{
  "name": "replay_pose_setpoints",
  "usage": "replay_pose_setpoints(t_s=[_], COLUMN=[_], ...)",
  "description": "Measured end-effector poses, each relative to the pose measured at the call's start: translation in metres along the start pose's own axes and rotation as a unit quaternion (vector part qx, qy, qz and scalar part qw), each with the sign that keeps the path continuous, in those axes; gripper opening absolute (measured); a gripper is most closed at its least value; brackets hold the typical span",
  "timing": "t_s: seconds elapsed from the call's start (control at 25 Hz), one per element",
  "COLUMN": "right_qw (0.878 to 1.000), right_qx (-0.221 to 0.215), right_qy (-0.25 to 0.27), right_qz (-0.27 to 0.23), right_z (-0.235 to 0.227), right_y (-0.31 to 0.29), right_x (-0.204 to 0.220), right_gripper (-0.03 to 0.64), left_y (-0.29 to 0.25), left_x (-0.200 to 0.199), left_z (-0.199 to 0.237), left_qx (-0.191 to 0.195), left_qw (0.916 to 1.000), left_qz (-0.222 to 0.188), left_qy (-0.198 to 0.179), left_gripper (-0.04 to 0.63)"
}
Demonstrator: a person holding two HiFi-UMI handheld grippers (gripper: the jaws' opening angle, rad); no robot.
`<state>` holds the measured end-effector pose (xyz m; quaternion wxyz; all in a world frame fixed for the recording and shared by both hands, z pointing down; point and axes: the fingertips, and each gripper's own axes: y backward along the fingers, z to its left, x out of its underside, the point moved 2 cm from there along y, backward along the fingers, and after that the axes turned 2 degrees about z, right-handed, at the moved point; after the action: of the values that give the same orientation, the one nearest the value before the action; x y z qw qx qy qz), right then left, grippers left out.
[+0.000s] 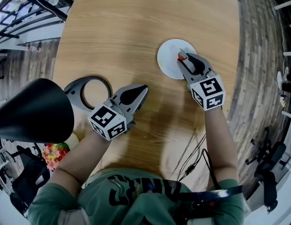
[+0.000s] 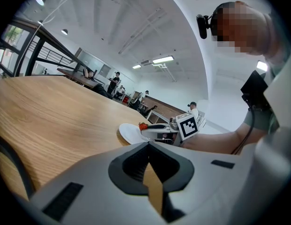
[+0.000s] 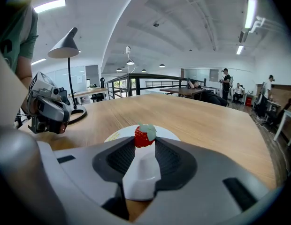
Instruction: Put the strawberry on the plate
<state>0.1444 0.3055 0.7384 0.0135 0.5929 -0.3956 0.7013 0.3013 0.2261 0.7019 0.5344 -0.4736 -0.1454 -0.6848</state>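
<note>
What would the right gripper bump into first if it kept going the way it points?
Probably the white plate: the right gripper tilts down over it, strawberry in its jaws.

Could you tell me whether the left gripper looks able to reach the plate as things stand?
Probably yes: only bare table lies between left gripper and plate, though the right gripper, holding the strawberry, hangs over it.

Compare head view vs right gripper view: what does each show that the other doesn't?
Head view only: the marker cube on the right gripper, cables at the table edge, flowers under the lamp. Right gripper view only: its jaws pressed on the strawberry's sides, people at far desks. Both: strawberry above the white plate, wooden table, left gripper, lamp.
</note>
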Motion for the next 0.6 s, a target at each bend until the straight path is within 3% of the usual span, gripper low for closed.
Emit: replay_pose_setpoints(t_s=[0.28,0.4,0.6], right_qw=[1.000,0.999,0.999], right_qx=[0.017,0.022,0.026], right_qy=[0.001,0.000,0.011], right_qz=[-0.025,-0.040,-0.041], right_z=[-0.003,-0.003,-0.001], right_y=[0.001,0.004,0.008], right_x=[-0.005,-0.013,-0.019], right_gripper=[0.136,0.269,0.279], left_y=[0.000,0.001,0.002], left_x=[0.004,0.006,0.006], left_z=[-0.002,-0.003,-0.007], left_qx=[0.003,0.003,0.006], left_qw=[1.0000,1.0000,1.0000], left_qz=[0.003,0.004,0.004], left_qy=[-0.002,0.000,0.000], left_gripper=[0.005,0.005,0.005])
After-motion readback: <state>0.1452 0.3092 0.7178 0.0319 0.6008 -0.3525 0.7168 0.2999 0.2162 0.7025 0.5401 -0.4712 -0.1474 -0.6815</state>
